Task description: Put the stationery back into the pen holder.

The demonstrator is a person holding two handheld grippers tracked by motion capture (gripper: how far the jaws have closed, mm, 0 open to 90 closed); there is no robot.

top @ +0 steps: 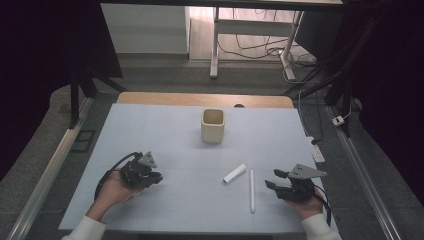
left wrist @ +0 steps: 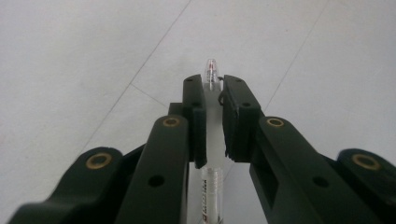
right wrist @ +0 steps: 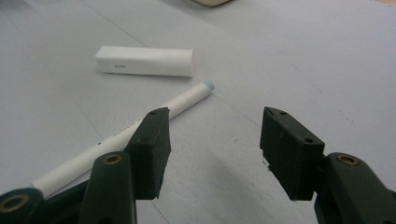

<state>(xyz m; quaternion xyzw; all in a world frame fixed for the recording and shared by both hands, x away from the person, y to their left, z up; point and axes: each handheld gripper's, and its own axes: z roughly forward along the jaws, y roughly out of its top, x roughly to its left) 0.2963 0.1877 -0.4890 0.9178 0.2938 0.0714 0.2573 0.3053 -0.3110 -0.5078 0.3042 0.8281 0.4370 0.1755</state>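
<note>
High view showed a pale blue table mat [top: 165, 130] with a cream square cup [top: 212, 125] standing upright near the far middle, mouth open and nothing visible inside. Left gripper [top: 150, 176] sat low over the mat at left, carried in the person's left hand [top: 114, 190]. Left gripper view had the jaws clenched on a clear pen [left wrist: 211, 74]: its see-through tip stuck out past the pads, and the barrel with red lettering ran back between the jaws toward the camera. So one pen was already grasped, held about level just above the mat.

Right gripper [top: 272, 180] rested at the mat's right side, jaws released and spread, nothing between them. Right gripper view had a white marker [right wrist: 140, 123] lying flat, passing behind its left pad, blue-tipped end pointing away; a white eraser [right wrist: 144, 61] lay just beyond it, apart from it. In the high view the marker lay lengthwise just left of the right gripper, the eraser near its far end, not touching.

Judged step: pick-up done on the left, carry to the cup likely next; right side was lined up but off to one side of the marker. Next move would call for the left hand lifting and tilting the pen tip-down over the cup mouth before letting go. Right hand would need to shift sideways so the marker sat between both pads, then close. Risk: pen slipping if tilted fast, or the cup tipping.
</note>
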